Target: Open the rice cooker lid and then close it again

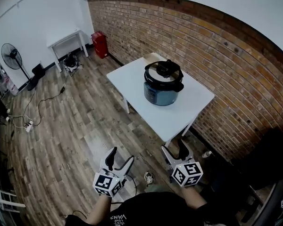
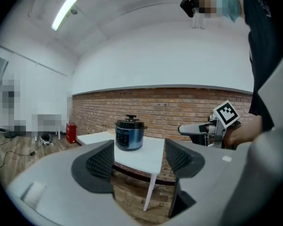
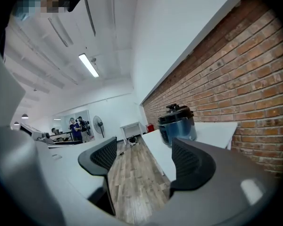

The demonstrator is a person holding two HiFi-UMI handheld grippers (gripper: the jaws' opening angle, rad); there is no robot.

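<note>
My left gripper (image 1: 121,155): jaws spread, empty | my right gripper (image 1: 174,147): jaws spread, empty | rice cooker (image 1: 163,91): middle of white table (image 1: 132,81), lid (image 1: 163,71) shut, well apart from both grippers.

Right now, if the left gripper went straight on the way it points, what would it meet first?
Nothing lies close ahead. The left gripper, jaws open, lines up with the table; it would probably meet its near edge before the rice cooker, though depth is unclear.
</note>
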